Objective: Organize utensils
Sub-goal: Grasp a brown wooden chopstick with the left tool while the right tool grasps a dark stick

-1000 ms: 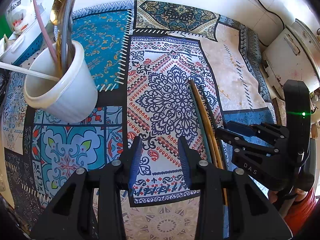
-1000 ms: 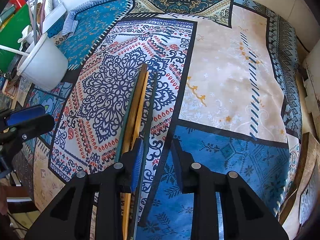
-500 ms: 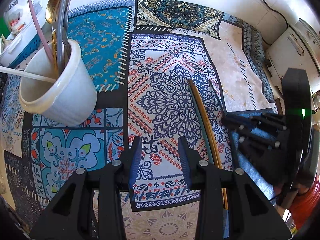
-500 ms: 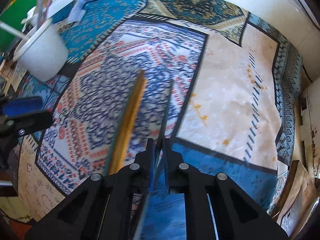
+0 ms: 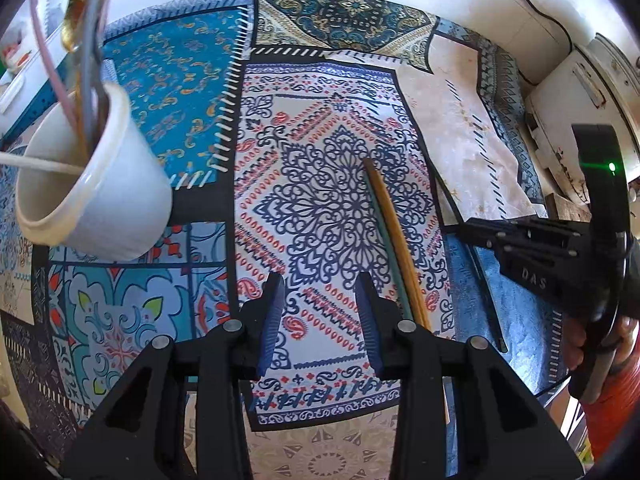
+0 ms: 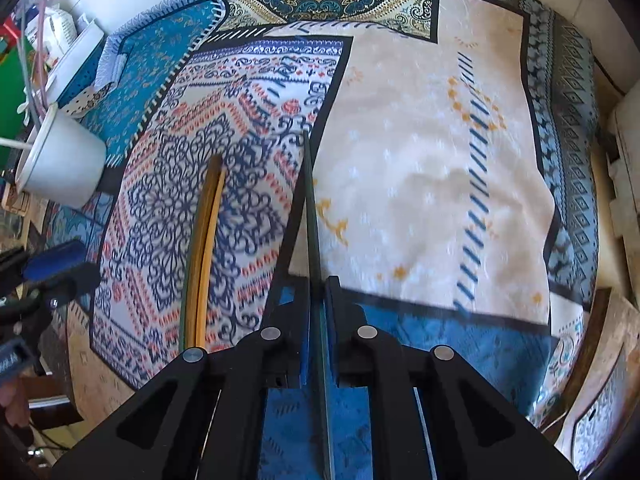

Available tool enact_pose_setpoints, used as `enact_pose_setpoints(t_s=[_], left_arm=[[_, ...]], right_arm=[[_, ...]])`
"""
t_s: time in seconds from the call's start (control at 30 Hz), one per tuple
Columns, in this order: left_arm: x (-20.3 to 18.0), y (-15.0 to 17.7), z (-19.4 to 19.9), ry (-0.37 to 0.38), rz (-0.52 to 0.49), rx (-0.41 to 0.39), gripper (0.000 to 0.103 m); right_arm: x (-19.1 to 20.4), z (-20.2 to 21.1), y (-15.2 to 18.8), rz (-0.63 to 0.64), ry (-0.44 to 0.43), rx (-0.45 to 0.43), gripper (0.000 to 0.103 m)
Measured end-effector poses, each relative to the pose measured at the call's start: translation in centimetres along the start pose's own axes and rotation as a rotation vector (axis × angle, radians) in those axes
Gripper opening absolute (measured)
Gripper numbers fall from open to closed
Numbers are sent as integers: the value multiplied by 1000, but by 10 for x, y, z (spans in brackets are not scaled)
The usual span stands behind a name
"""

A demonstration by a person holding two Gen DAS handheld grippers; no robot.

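The right gripper [image 6: 318, 316] has its jaws nearly together, and the blue pads pinch a thin dark green chopstick [image 6: 310, 200] a good way back from its far tip. In the right wrist view the stick runs straight out ahead between the fingers, its tip over the border between the blue lace-patterned panel and the pale beige panel of the patchwork printed tablecloth [image 6: 420, 168]. The grip looks centred on the pads, which is right for a stick this thin. Judging from the long overhang, the stick can swing or slip if the wrist turns fast, so the lift ought to be slow and level.

The left gripper [image 5: 320, 312] hangs over the cloth with its jaws partly open and nothing between them. Just beside its right finger lie the remaining yellow wooden chopsticks with a green one alongside [image 5: 390, 232], flat on the lace-patterned panel. They are the next to collect, so the held stick should travel clear of them.

Farther off, at the left edge of the cloth, stands the white plastic cup [image 6: 64, 168], already holding upright utensils, among them a gold spoon [image 5: 78, 32]. It is probably the goal. The stick's tip should enter the open side of the rim, away from the handles, before the pads let go.
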State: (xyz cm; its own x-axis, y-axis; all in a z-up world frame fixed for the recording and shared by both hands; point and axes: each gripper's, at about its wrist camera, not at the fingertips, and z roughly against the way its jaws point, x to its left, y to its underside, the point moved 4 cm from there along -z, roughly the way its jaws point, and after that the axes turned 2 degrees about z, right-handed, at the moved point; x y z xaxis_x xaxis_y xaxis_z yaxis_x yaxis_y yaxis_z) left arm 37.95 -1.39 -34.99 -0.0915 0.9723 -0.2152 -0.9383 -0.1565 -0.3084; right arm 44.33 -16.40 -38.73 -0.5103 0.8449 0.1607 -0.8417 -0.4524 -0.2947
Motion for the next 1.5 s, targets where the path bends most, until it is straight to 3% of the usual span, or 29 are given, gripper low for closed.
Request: enact_pose_setpoints(t_s=[0.2,0.53,0.77,1.17,1.5], left_arm=[[-9,-2,-7,12,-12,14,36],[-35,-9,-20,74,-29,68,36],[-44,-19,-43,42,-38,106,14],[-71,-28,-63,33,-76,119,10],[-86,-61,-78,28,-77,98,9]], right_arm=[[10,-1,5,45,36,-30,8],[18,0,-14,-9,-7,-82,5],[11,36,-1,-68,-44,-173,6],[-10,72,24,-146,-40,-241,6],[-23,82,33,-181,-38,-251,6]])
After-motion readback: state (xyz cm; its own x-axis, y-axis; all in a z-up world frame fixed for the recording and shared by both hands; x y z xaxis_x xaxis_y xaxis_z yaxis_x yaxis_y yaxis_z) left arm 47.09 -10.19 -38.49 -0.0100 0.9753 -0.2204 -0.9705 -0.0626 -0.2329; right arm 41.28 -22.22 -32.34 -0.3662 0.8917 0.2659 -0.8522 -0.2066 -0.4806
